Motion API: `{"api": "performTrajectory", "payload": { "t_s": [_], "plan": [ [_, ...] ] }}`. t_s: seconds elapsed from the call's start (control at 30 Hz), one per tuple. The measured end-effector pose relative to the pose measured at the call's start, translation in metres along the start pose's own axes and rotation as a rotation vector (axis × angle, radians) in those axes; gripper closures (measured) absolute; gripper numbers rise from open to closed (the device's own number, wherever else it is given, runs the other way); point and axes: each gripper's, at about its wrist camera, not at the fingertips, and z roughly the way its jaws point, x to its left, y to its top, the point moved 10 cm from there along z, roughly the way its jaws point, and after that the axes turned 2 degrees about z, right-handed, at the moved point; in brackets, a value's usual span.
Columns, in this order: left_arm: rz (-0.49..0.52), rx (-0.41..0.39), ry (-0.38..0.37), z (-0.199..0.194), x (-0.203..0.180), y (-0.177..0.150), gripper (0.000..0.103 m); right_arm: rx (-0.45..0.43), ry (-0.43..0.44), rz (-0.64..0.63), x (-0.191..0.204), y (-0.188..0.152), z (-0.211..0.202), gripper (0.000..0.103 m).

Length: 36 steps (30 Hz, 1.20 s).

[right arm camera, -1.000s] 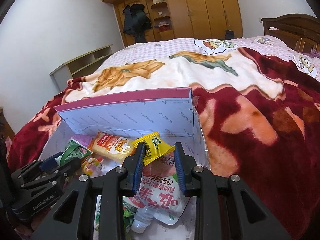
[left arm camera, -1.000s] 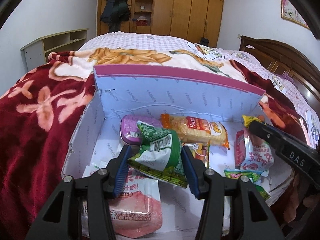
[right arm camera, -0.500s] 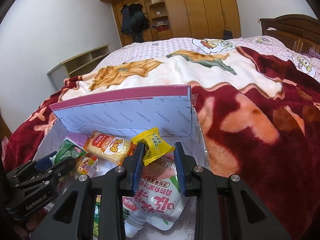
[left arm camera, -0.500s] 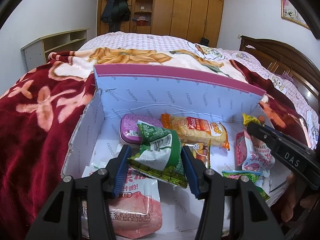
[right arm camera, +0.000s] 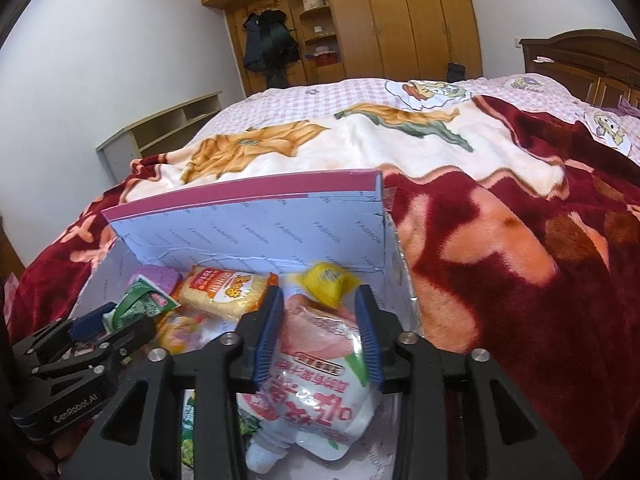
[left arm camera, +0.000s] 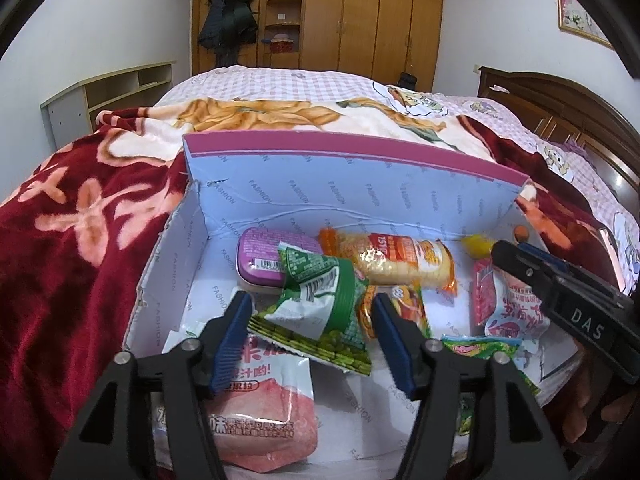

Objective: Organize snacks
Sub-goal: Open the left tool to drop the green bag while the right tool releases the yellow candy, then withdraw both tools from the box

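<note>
An open light-blue box (left arm camera: 360, 192) with a pink rim lies on the bed and holds several snacks. My left gripper (left arm camera: 311, 299) is opening. A green-and-white snack packet (left arm camera: 324, 308) lies between its blue pads with a small gap on each side, resting on other packets. My right gripper (right arm camera: 319, 292) is opening too. A yellow packet (right arm camera: 324, 284), blurred, sits just past its fingertips, free of the pads, above a pink-and-white drink pouch (right arm camera: 316, 380). A purple tin (left arm camera: 264, 256) and an orange cracker pack (left arm camera: 400, 264) lie against the back wall.
Under the box lies a dark red flowered blanket (right arm camera: 520, 280). Another pink pouch (left arm camera: 256, 412) fills the box's near left corner. The right gripper (left arm camera: 560, 292) reaches in from the right; the left gripper (right arm camera: 80, 344) sits low left. A wooden headboard (left arm camera: 560, 104) stands at right.
Both pairs of jaws have spread wider. The green packet is no longer pinched by the left pads. The yellow packet has left the right pads and slipped forward.
</note>
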Motion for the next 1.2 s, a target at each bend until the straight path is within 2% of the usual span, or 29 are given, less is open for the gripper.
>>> {"api": "performTrajectory", "payload": {
  "t_s": [0.07, 0.13, 0.77, 1.2],
  "plan": [
    [0.001, 0.002, -0.002, -0.001, -0.001, -0.001, 0.034, -0.006, 0.001, -0.022, 0.005, 0.000, -0.002, 0.044],
    [-0.001, 0.004, -0.007, -0.003, -0.003, -0.001, 0.034, -0.018, -0.007, -0.046, 0.009, 0.000, -0.005, 0.040],
    [0.014, -0.028, -0.023, -0.043, -0.011, 0.005, 0.034, -0.056, 0.057, -0.063, 0.029, -0.001, -0.040, 0.040],
    [0.005, -0.032, -0.044, -0.076, -0.016, -0.007, 0.034, -0.054, 0.080, -0.039, 0.033, -0.019, -0.075, 0.040]
  ]
}}
